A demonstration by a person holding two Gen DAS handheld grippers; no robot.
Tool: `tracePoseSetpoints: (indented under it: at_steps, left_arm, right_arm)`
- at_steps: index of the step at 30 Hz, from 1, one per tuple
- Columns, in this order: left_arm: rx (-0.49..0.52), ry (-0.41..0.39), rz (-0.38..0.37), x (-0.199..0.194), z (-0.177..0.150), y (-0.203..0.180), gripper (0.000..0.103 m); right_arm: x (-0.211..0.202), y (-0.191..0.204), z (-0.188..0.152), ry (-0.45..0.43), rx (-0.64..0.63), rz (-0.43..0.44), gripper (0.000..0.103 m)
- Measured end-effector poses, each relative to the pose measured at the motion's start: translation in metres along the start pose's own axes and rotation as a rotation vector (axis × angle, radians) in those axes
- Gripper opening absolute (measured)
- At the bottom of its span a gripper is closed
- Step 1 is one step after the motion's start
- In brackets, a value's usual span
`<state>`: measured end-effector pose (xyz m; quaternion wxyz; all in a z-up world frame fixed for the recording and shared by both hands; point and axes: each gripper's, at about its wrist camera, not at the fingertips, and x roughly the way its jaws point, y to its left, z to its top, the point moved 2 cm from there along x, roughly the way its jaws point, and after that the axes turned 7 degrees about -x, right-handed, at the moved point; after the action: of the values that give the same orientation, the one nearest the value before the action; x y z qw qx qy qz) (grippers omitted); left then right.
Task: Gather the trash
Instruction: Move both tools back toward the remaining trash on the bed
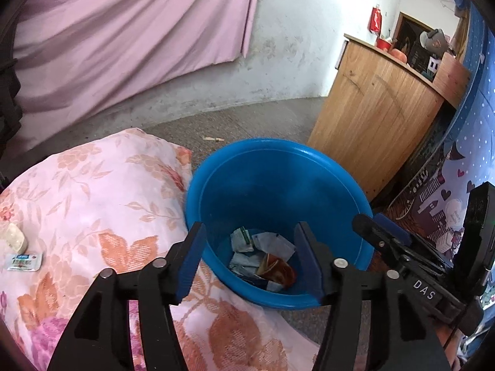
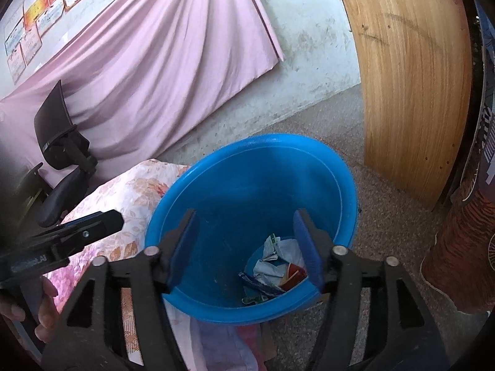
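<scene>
On the far left, seen from the left wrist, a small white packet [image 1: 24,261] and a pale lump [image 1: 14,236] lie on the flowery cloth [image 1: 92,204]. They are well apart from the bucket. The flowery cloth is pink and orange and it touches the side of the blue bucket [image 1: 312,173].

The left gripper [image 1: 250,262] is over the near edge of the bucket. Its two blue fingers are wide apart and there is nothing between them. Down in the bottom of the bucket is a little pile of trash [image 1: 263,259]: crumpled white papers and a red-brown wrapper.

To the right, the right gripper [image 2: 246,247] is also over the bucket. Its fingers are spread wide too, and it holds nothing. In its view the trash [image 2: 278,266] sits on the bucket floor, near the right finger.

Behind the bucket is a pink curtain [image 1: 123,46] on the wall. On the far right stands a wooden cabinet [image 1: 374,111], on the floor just past the bucket
</scene>
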<state>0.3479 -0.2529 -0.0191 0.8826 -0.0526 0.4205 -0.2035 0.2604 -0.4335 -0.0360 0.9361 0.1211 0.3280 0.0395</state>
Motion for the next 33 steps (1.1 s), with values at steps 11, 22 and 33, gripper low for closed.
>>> tracePoseSetpoints:
  at_steps: [11,22,33]
  left_arm:
    - [-0.009,-0.188,0.067,-0.047,-0.008,0.019,0.098]
    - [-0.078,-0.348,0.096,-0.102,-0.021,0.049,0.101]
    - [-0.081,-0.475,0.166,-0.16,-0.027,0.075,0.101]
  right_arm:
    - [-0.023,0.012,0.009,-0.123,-0.027,0.007,0.103]
    - [-0.051,0.042,0.015,-0.257,-0.106,0.012,0.103]
    - [-0.089,0.09,0.021,-0.395,-0.154,0.056,0.103]
